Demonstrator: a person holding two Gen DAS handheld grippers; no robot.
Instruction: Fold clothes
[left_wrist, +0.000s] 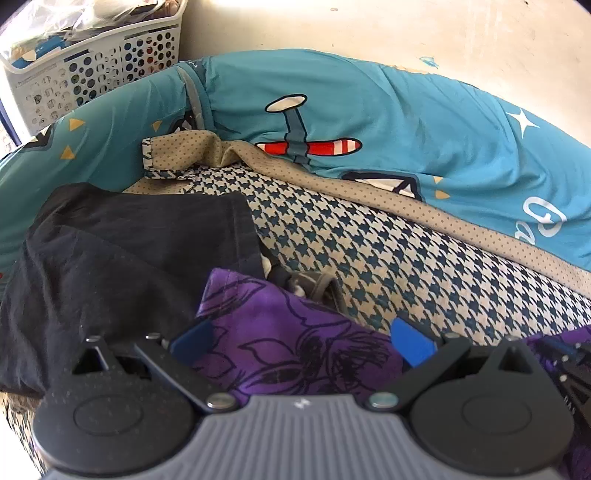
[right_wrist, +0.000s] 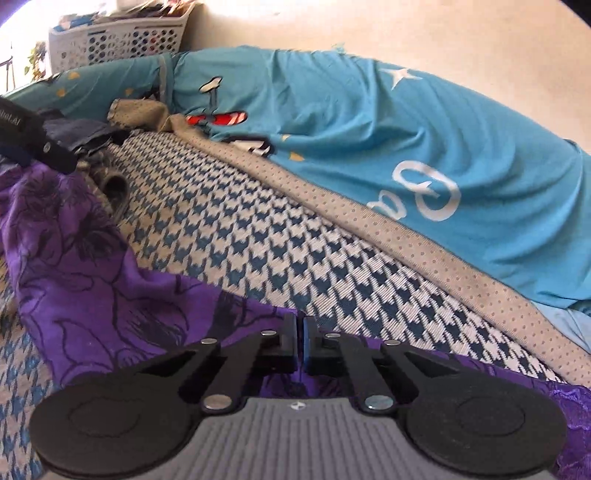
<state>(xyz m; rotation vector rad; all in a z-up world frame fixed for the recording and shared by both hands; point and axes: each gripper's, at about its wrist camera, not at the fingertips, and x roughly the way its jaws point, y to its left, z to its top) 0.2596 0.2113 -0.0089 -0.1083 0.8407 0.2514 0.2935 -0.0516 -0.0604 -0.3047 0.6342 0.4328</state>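
A purple garment with black flower outlines (left_wrist: 295, 343) lies on the houndstooth cover (left_wrist: 388, 251). My left gripper (left_wrist: 301, 341) is open, its blue pads (left_wrist: 412, 345) spread over the purple cloth. My right gripper (right_wrist: 299, 341) is shut on the purple garment's edge (right_wrist: 92, 266), low over the houndstooth cover (right_wrist: 258, 236). The left gripper's body (right_wrist: 33, 140) shows at the left of the right wrist view. A black garment (left_wrist: 122, 258) lies crumpled to the left of the purple one.
A turquoise cartoon-print sheet (left_wrist: 369, 110) bulges along the back by the cream wall. A white perforated laundry basket (left_wrist: 92, 70) stands at the far left. A small grey item (left_wrist: 321, 288) lies between the black and purple clothes.
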